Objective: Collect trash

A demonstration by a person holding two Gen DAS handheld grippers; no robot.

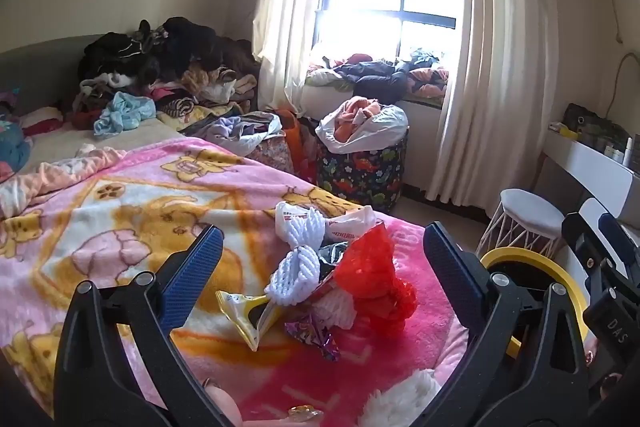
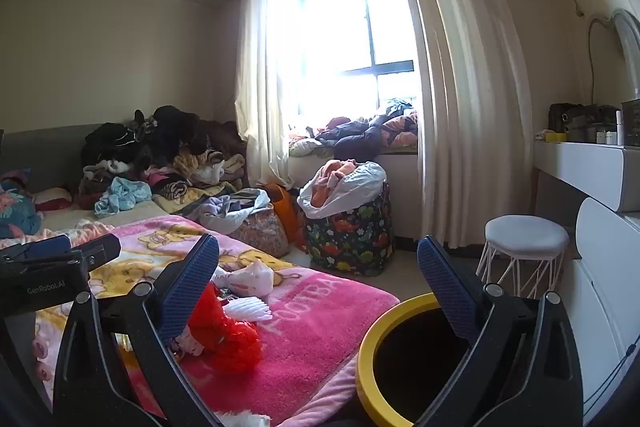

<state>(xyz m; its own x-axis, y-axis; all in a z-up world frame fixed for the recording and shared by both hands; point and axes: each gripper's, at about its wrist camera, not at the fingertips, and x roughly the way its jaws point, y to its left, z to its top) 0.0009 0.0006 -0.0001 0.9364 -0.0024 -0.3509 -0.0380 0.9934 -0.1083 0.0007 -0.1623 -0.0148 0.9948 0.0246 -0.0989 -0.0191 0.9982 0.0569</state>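
Note:
A heap of trash lies on the pink cartoon blanket [image 1: 120, 211]: red plastic netting [image 1: 370, 267], white foam fruit nets [image 1: 294, 277], a crumpled white plastic bag [image 1: 340, 221], a yellow wrapper [image 1: 248, 317] and a purple wrapper [image 1: 314, 335]. My left gripper [image 1: 320, 267] is open and empty, its jaws either side of the heap. My right gripper [image 2: 318, 291] is open and empty, above the bed edge. The red netting [image 2: 224, 337] and white bag [image 2: 250, 277] also show there. A yellow-rimmed black bin [image 2: 400, 359] stands beside the bed, under my right gripper's right jaw.
Clothes are piled at the bed's head [image 1: 160, 67] and on the window sill [image 1: 380, 71]. A dinosaur-print basket [image 1: 360, 171] holding a bag of clothes stands by the curtain. A white stool [image 2: 524, 251] and a white dresser [image 2: 592, 167] are at the right.

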